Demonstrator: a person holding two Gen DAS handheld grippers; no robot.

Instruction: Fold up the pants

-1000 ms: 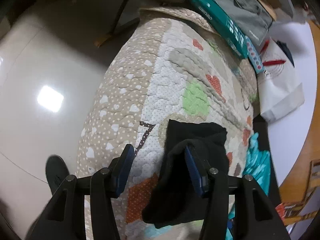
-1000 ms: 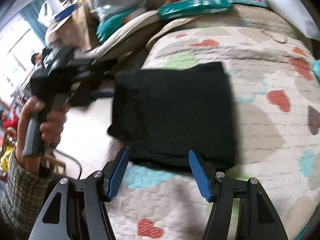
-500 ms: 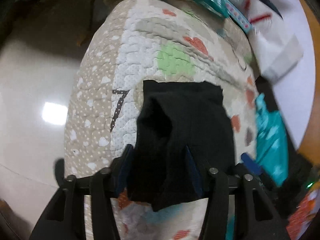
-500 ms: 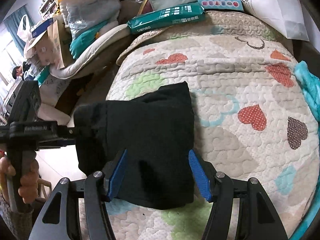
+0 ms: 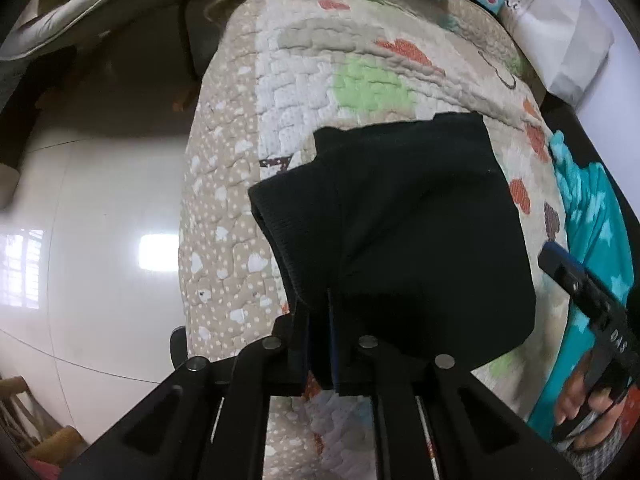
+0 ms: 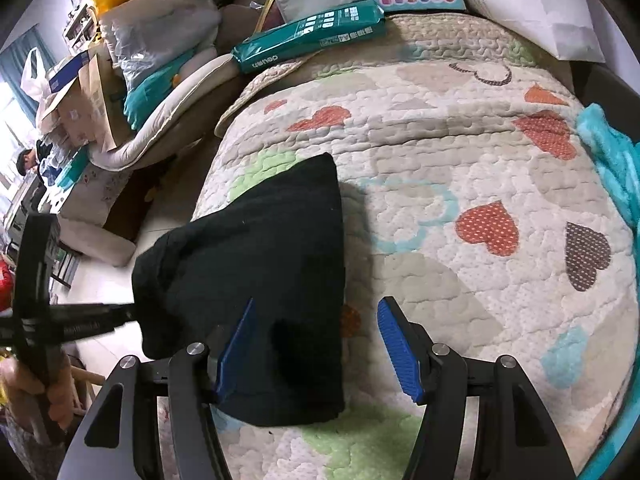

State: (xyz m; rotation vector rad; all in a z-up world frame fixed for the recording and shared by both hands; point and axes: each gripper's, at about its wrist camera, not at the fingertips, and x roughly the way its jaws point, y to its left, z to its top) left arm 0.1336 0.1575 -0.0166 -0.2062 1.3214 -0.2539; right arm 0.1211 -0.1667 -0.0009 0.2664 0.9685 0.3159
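The left gripper (image 5: 320, 332), its jaws having just closed, is clamped on the near left edge of the black pants (image 5: 420, 240), lifting that edge into a bunched fold. The right gripper (image 6: 316, 344) stands with its blue pads (image 6: 398, 350) well apart above the near right corner of the pants, gripping nothing. The pants lie folded into a compact dark bundle on the heart-patterned quilt (image 6: 460, 160).

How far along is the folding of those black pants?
Mostly done: the black pants already lie as a small folded bundle on the quilt. In hand: the left gripper is pinched shut on one edge, lifting it. Left: the right gripper is open, gripping nothing, so the final fold isn't finished.
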